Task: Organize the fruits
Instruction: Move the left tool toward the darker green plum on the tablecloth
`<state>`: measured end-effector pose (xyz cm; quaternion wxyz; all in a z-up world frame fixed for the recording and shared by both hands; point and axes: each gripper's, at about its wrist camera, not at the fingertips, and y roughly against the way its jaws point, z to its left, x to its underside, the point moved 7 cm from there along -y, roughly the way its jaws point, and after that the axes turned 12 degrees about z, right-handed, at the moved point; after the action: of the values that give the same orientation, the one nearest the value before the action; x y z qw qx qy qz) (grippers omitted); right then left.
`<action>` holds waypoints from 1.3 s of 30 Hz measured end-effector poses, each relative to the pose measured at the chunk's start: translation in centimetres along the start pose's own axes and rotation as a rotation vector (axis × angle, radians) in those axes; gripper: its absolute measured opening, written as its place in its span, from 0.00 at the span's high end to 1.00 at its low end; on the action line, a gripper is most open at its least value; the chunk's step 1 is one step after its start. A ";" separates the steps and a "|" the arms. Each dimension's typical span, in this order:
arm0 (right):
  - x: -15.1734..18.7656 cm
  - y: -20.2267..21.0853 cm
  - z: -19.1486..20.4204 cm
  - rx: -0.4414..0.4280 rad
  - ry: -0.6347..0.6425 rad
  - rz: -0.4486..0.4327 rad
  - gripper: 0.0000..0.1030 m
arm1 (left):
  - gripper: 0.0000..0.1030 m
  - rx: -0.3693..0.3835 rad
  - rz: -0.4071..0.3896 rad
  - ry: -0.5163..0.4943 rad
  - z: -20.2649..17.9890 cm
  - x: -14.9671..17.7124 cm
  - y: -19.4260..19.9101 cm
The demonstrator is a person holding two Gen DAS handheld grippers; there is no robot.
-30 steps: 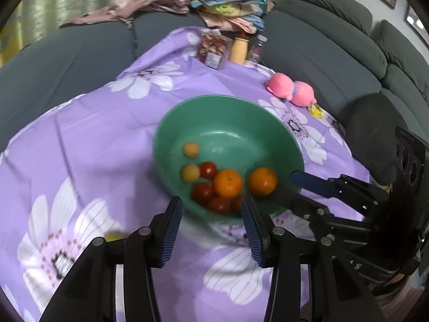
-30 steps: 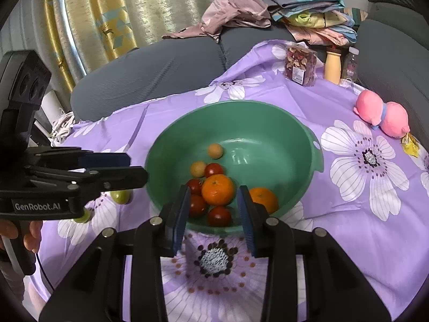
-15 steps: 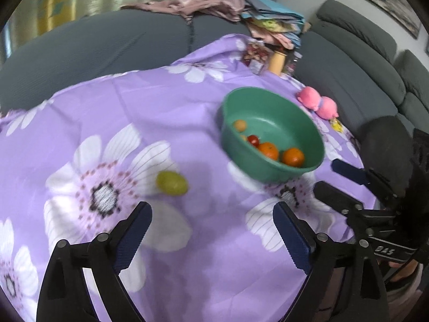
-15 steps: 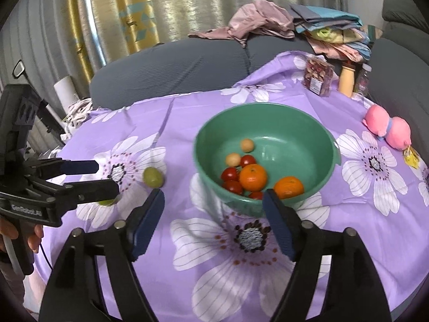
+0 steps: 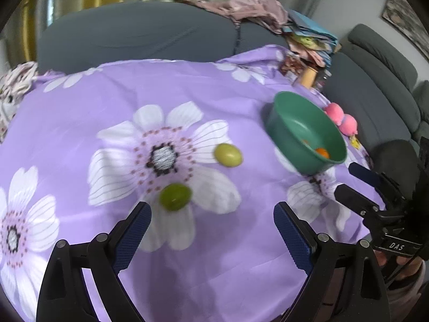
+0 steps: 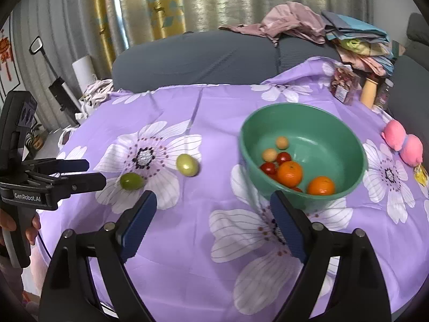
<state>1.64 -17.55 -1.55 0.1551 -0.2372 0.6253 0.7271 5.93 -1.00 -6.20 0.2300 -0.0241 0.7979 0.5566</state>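
Note:
Two green fruits lie on the purple flowered cloth: a darker one (image 5: 175,197) (image 6: 131,181) just ahead of my left gripper, and a paler one (image 5: 228,155) (image 6: 187,164) a little beyond it. A green bowl (image 5: 284,131) (image 6: 346,139) holds two oranges (image 6: 290,173), red tomatoes (image 6: 283,157) and small yellow fruits (image 6: 269,154). My left gripper (image 5: 211,228) (image 6: 83,173) is open and empty, close behind the darker green fruit. My right gripper (image 6: 213,218) (image 5: 356,182) is open and empty, in front of the bowl.
A pink plush toy (image 6: 403,142) lies right of the bowl. A snack bag (image 6: 343,86) and bottles (image 6: 371,90) stand at the cloth's far edge. A grey sofa (image 6: 201,53) with piled clothes (image 6: 295,24) wraps the back and right.
Both grippers opened wide and pulled back from the bowl. My left gripper swung left to face the two green fruits; the bowl now sits at its right.

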 end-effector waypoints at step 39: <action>1.1 -5.5 9.5 -0.098 0.217 0.161 0.11 | 0.07 0.030 0.026 0.029 4.7 1.9 -1.1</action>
<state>2.11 -7.35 -5.74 0.0158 -0.2708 0.6194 0.7367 6.16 3.17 -9.21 0.2115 -0.0186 0.8096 0.5472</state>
